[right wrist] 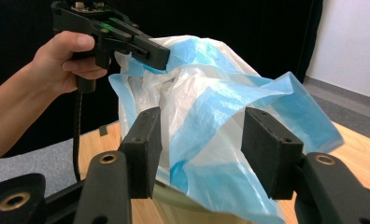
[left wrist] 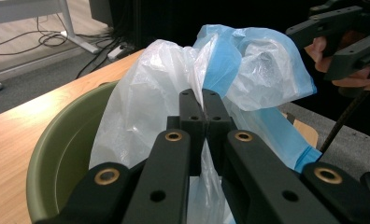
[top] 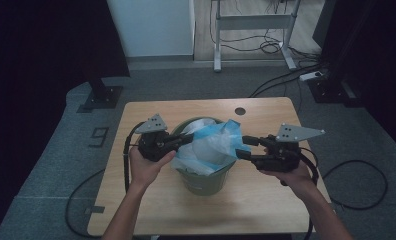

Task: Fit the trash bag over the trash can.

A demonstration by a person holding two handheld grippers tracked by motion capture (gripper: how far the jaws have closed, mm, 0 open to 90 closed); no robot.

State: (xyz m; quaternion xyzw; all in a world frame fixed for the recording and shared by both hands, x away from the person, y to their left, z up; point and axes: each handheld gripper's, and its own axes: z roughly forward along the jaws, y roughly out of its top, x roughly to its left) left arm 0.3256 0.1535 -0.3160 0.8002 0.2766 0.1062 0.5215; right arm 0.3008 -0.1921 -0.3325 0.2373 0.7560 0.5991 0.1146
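no brand, label or readable writing shows on anything here; the only mark is a pale shape on the grey floor left of the table, too faint to read.

the bin (top: 206, 182) is a round, olive-green plastic bucket with a smooth, thick rim, standing near the middle of the table (top: 151, 200), a pale wood-grain top with rounded corners and a small dark round hole beyond the bin. in the bin sits the bag (top: 211, 145), a thin, crinkled plastic film, translucent white with a light blue band along its edge; it bulges up out of the bin's mouth in loose folds and spills over the rim on the bin's right side.

the left gripper (top: 186, 140), black and hard-edged with brass-coloured pivots and a grey three-cornered plate on top, is at the bin's left rim. in the left gripper view its jaws are clenched together on a fold of the white film of the bag (left wrist: 141, 107), pinching it above the green bin (left wrist: 57, 154).

the right gripper (top: 243, 147), of the same make, is just right of the bin. in the right gripper view its jaws stand apart, released, with flat, matt, foam-like pads; the blue-banded edge of the bag (right wrist: 220, 116) hangs between and behind them, and the pads do not press on it. the left gripper (right wrist: 157, 56) shows beyond the bag there, held in a hand (right wrist: 61, 60).
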